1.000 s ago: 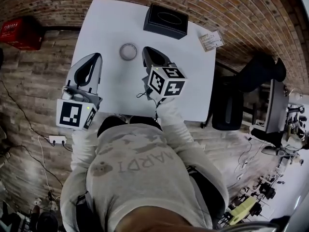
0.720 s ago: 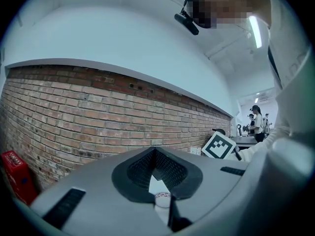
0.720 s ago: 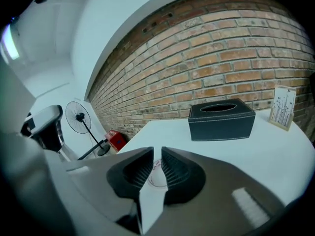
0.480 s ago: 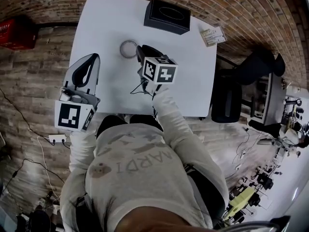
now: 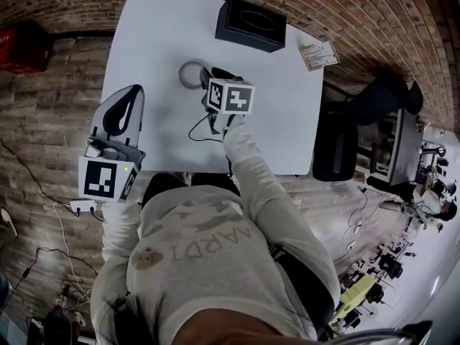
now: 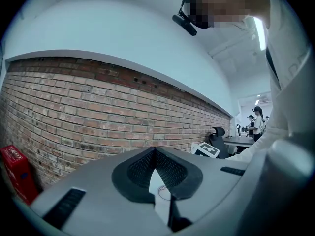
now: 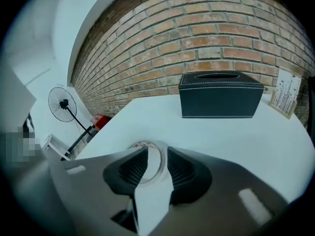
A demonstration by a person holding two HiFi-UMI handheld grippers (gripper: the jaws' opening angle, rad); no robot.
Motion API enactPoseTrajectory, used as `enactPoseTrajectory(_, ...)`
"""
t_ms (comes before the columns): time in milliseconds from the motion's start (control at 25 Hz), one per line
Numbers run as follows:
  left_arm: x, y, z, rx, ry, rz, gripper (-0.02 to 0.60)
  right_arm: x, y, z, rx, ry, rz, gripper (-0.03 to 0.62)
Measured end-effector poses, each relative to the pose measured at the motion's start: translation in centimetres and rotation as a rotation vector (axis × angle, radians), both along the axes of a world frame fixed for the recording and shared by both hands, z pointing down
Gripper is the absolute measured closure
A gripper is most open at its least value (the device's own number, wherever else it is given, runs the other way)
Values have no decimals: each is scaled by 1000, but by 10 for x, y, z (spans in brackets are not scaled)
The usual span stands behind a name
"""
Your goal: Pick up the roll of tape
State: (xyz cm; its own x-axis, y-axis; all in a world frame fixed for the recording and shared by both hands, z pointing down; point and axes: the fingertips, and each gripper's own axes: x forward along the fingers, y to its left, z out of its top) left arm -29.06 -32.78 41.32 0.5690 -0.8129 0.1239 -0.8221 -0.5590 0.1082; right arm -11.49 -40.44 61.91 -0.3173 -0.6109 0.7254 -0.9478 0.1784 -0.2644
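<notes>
The roll of tape (image 5: 191, 74) lies flat on the white table (image 5: 151, 34), a pale ring with a reddish core. My right gripper (image 5: 205, 72) points down at it from the right. In the right gripper view the roll (image 7: 146, 143) sits right at the fingertips, its near rim in the gap between the jaws. The right gripper (image 7: 157, 150) is open; its jaws have just been opening and the pads do not press on the roll. My left gripper (image 5: 136, 90) hovers at the table's left edge, shut and empty (image 6: 155, 149).
A black tissue box (image 5: 250, 24) stands at the table's far side, also ahead in the right gripper view (image 7: 220, 101). A small card (image 5: 318, 54) leans at the far right corner. A red box (image 5: 21, 45) and a black chair (image 5: 334, 149) flank the table.
The right gripper has moved down and toward the roll, its marker cube now close beside it. The left gripper has sunk slightly at the table's left edge.
</notes>
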Motion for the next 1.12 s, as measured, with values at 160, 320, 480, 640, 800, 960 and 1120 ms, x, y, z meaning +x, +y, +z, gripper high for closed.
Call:
enactPoseTrajectory(160,-7,0,5,-7,3,-10,575,0,-3,16,-36,18,15,456)
enactPoseTrajectory(320,-11,-2,7,-13,5,-19,575,-3,-5,29,-74,41,7,454)
enactPoseTrajectory(480,-14,-3,10,-20,5,-27,575,-6,-3,38,-101,77,-1,456)
enactPoseTrajectory(640,-17,-4,11,-24,9,-34,575,-2,-5,39,-98,149,-2,510)
enactPoseTrajectory(800,-19,-2,11,-21,9,-42,575,-2,-5,38,-88,193,-13,531)
enactPoseTrajectory(960,-21,-1,10,-22,4,-49,575,-3,-1,35,-65,189,-13,536)
enactPoseTrajectory(1120,-22,0,7,-16,4,-59,575,-8,3,22,-14,149,-12,536)
